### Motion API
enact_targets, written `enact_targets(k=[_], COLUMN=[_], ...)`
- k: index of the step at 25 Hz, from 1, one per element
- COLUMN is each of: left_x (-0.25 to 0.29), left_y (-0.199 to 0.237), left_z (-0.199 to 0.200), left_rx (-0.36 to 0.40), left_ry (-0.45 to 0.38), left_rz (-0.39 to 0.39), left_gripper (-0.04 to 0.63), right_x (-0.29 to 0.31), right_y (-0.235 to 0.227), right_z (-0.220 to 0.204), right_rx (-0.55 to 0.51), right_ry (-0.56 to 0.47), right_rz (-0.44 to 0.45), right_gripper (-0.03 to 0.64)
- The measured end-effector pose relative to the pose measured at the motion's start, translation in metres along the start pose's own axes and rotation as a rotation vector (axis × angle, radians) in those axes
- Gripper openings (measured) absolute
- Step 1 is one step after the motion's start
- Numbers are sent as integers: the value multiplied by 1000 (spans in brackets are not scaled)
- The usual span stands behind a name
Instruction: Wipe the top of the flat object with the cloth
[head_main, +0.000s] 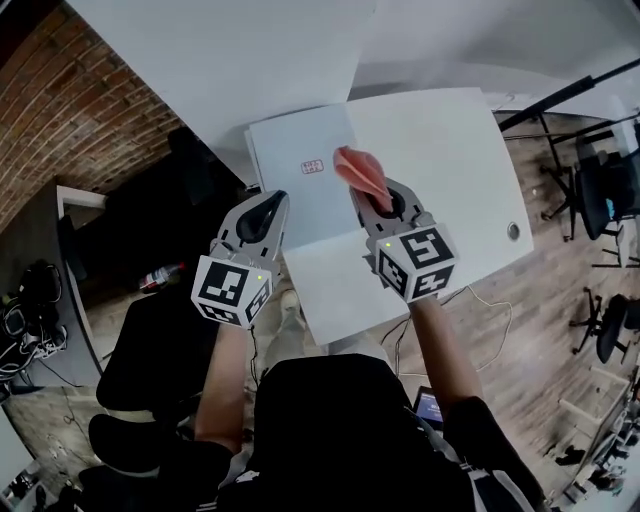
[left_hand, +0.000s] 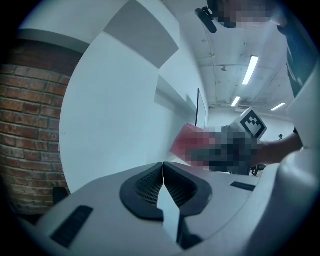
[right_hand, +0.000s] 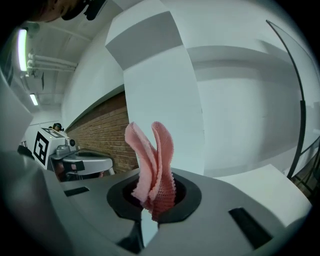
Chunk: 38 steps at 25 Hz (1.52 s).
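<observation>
Head view: a pale flat sheet (head_main: 298, 185) lies along the left edge of the white table (head_main: 450, 160), reaching to its near edge, with a small red mark (head_main: 312, 167) toward its far end. The left gripper (head_main: 268, 203) hovers over the sheet's left edge. The right gripper (head_main: 383, 200) is over the sheet's right edge, and a pink cloth (head_main: 360, 170) sticks out of it toward the far side. Whether the cloth touches the sheet cannot be told.

Left gripper view: the left gripper (left_hand: 163, 172) has its jaws pressed together with nothing between them. Beyond are a white wall and a brick wall (left_hand: 27, 130) at left. The cloth (left_hand: 186, 141) shows at right, partly behind a mosaic patch.

Right gripper view: the right gripper (right_hand: 152, 196) is clamped on the cloth (right_hand: 152, 165), which stands up from the jaws in two folds. The left gripper (right_hand: 82, 162) sits at left, in front of the brick wall (right_hand: 107, 127).
</observation>
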<state>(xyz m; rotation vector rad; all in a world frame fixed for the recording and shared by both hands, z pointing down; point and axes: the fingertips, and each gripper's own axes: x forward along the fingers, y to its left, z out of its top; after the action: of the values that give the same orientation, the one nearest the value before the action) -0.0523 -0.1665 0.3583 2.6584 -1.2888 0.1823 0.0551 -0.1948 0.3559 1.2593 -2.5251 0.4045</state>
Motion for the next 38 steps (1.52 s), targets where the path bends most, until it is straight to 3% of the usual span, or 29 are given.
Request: enact_targets(k=[7, 11, 18, 23, 31, 38], left_x=[21, 34, 56, 63, 67, 69], left_y=[16, 15, 1, 6, 8, 7], left_z=[-50, -83, -144, -175, -211, -210], left_rx=[-12, -23, 129, 141, 188, 194], left_ry=[30, 83, 242, 307, 390, 381], left_rz=[17, -26, -134, -153, -159, -170], left_gripper=[19, 152, 221, 293, 336, 336], right_x=[32, 41, 54, 59, 66, 67], right_y=[-9, -17, -27, -31, -34, -41], right_z=[-45, -68, -110, -130, -150, -159], right_rx=[8, 18, 46, 54, 69, 77], right_ry=[87, 124, 190, 222, 254, 278], right_rz=[16, 13, 20, 24, 25, 15], right_gripper=[48, 48, 48, 48, 48, 48])
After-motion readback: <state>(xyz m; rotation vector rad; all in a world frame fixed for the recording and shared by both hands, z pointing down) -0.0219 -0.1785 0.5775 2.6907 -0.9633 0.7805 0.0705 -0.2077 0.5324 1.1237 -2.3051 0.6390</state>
